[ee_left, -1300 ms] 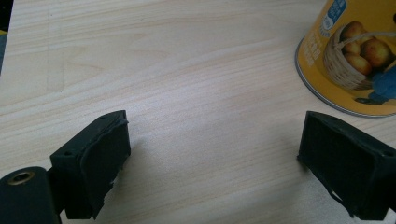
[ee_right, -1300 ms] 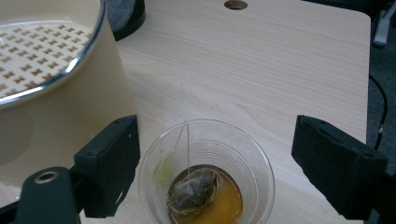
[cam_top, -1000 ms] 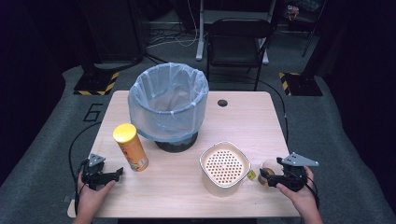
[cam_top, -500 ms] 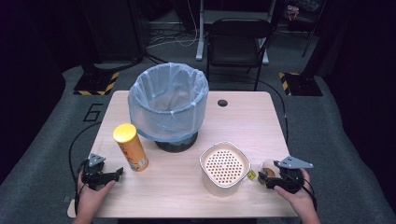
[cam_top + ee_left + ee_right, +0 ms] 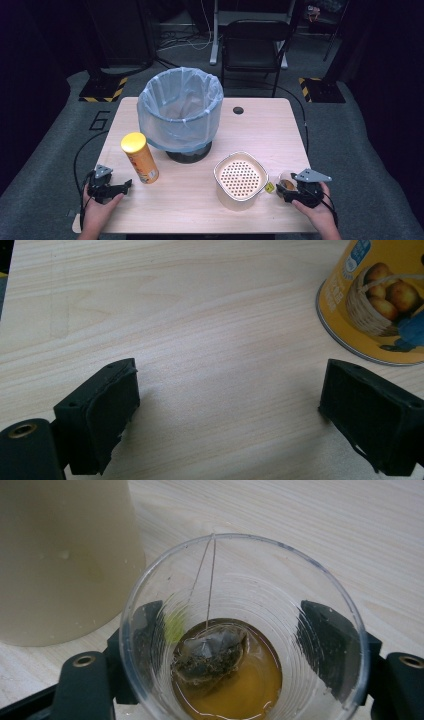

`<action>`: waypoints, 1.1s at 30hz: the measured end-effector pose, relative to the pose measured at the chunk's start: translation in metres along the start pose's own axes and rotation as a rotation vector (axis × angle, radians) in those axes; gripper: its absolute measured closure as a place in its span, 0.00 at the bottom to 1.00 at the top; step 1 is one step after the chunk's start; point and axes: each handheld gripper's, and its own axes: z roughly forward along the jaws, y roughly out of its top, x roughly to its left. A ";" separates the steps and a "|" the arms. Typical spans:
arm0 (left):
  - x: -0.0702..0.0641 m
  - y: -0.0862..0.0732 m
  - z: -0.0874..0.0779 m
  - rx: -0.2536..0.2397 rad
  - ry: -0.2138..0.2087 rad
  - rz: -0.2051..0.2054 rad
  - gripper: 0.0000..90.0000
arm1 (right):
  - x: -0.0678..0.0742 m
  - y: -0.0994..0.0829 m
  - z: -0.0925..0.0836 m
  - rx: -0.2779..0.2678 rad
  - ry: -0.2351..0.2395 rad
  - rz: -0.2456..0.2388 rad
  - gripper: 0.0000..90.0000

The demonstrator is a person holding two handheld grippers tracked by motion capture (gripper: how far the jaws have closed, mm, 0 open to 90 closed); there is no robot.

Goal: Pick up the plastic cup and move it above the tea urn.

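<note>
Near the table's point(image 5: 280, 125) front right corner, our right gripper point(image 5: 240, 670) has its jaws around a clear plastic cup point(image 5: 245, 630) holding a tea bag point(image 5: 207, 652) in brown liquid, just beside the cream strainer pot point(image 5: 239, 179). Our left gripper point(image 5: 227, 417) rests unclenched and empty by the yellow chip can point(image 5: 382, 295) near the front left corner. We judge the thin cup could buckle or tip under a hard squeeze, spilling tea.

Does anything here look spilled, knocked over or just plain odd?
Nothing looks spilled. The chip can, the lined bin and the strainer container all stand upright. The clear cup holds a used teabag in some tea.
</note>
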 end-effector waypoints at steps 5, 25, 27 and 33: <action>0.000 0.000 0.000 -0.001 0.000 -0.001 0.10 | -0.001 0.001 -0.001 0.001 0.007 0.009 0.33; 0.000 0.000 0.000 0.000 -0.005 -0.004 0.10 | -0.004 0.020 -0.012 -0.026 0.009 -0.029 0.37; 0.000 0.000 0.000 0.000 -0.005 -0.004 0.10 | -0.006 0.030 -0.016 -0.030 0.020 -0.048 0.37; 0.000 0.000 0.000 0.001 -0.007 -0.002 0.10 | -0.008 0.050 -0.019 -0.028 0.028 -0.092 0.38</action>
